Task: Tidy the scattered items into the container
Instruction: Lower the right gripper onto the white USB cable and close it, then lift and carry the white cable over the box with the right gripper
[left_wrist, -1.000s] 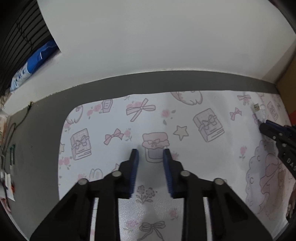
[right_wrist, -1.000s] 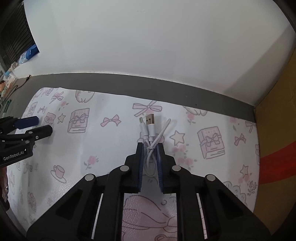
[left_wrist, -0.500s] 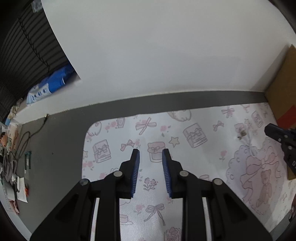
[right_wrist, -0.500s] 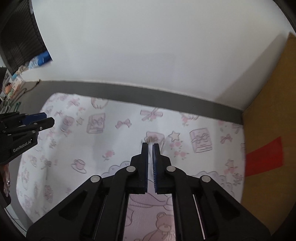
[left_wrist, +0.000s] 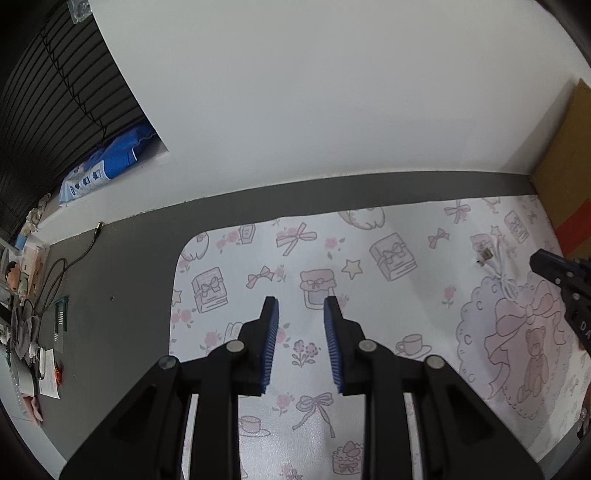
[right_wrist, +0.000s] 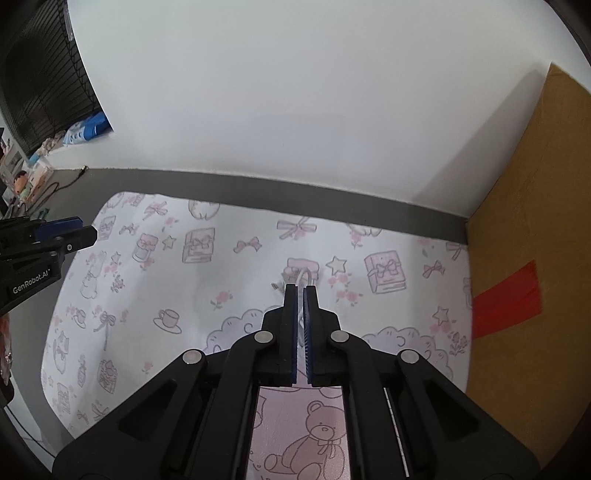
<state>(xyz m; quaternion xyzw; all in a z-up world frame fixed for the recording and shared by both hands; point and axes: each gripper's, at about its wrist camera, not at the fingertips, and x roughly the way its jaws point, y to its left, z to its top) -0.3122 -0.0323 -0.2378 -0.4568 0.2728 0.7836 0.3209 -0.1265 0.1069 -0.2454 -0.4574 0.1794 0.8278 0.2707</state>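
Observation:
My right gripper is shut on a bundled white USB cable and holds it above the patterned mat. A loop of the cable shows past the fingertips. In the left wrist view the cable hangs at the right, with its plugs pointing left, just left of the right gripper. My left gripper is open and empty above the mat's middle. It also shows at the left edge of the right wrist view. No container is clearly in view.
A brown cardboard panel with red tape stands along the mat's right side. A white wall lies behind the grey table strip. Clutter, a dark cable and a blue packet sit at the far left.
Both grippers have risen and pulled back from the mat. The right gripper has closed tighter on the cable and lifted it off the mat. The left gripper stays open.

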